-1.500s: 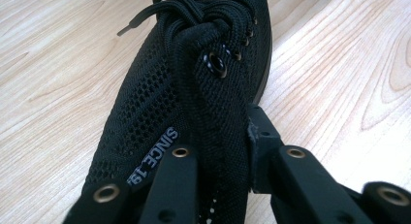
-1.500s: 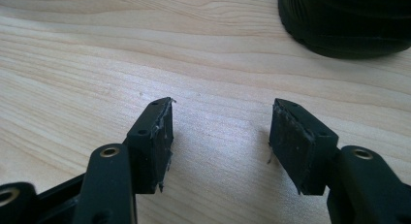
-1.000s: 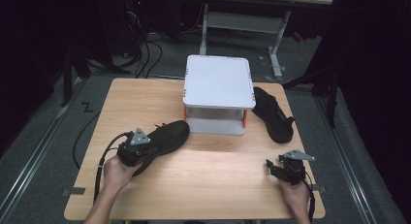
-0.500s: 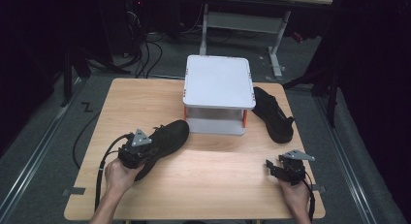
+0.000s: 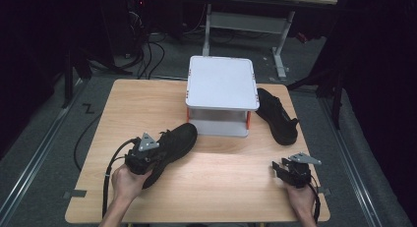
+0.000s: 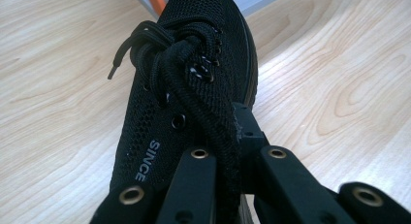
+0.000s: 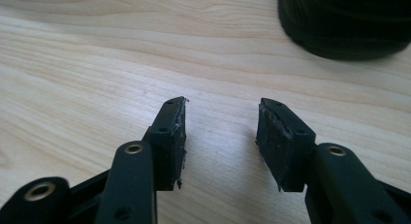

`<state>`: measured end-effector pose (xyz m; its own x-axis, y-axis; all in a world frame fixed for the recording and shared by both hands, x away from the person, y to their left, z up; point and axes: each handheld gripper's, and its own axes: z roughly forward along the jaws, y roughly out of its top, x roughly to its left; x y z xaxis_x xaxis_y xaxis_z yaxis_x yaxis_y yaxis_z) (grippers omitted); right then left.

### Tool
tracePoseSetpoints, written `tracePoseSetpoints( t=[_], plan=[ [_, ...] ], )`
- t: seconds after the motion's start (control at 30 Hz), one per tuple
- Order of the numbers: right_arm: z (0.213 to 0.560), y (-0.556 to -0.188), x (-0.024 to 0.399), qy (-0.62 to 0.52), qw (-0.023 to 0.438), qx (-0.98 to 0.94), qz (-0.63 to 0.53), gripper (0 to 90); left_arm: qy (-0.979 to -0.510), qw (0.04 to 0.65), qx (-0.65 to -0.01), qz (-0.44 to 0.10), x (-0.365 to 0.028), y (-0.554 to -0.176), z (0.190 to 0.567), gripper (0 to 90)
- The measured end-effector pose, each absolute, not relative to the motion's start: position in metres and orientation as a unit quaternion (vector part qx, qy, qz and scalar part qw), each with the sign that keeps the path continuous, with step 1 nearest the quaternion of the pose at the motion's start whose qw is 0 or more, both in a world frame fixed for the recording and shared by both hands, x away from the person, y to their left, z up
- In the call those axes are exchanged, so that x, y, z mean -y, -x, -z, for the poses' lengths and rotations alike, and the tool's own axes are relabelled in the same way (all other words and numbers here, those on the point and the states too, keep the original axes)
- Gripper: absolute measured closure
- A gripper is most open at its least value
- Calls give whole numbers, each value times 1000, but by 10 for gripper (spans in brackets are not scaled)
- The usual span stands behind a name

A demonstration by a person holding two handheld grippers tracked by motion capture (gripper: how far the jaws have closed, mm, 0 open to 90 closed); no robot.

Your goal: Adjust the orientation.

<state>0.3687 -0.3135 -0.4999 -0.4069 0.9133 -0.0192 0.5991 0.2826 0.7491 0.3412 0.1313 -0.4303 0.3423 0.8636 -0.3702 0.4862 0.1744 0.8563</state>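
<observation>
Left gripper at table's near left: jaws closed narrow on tongue and collar of black mesh shoe, laces bunched ahead of jaws. Shoe lies on wooden table, toe pointing toward white box.

Right gripper at near right: jaws parted wide, holding nothing, low over bare wood. Second black shoe rests right of box, touching or just beside it.

White box: lid closed, contents hidden.

Your light wood table, white box stand at back centre, black shoe front-left, second black shoe right of stand
</observation>
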Motion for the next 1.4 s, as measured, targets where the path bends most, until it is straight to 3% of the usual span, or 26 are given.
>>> tracePoseSetpoints(
  t=[0.4, 0.93, 1.4],
  plan=[
    [491, -366, 310, -467, 211, -770, -380, 559, -613, 540, -552, -168, -111, -344, 424, 884],
    [432, -391, 290, -407, 177, -772, -456, 573, -610, 527, -566, -174, -70, -373, 416, 884],
    [380, -429, 273, -383, 200, -753, -496, 636, -603, 520, -574, -192, -48, -402, 417, 884]
  ],
)
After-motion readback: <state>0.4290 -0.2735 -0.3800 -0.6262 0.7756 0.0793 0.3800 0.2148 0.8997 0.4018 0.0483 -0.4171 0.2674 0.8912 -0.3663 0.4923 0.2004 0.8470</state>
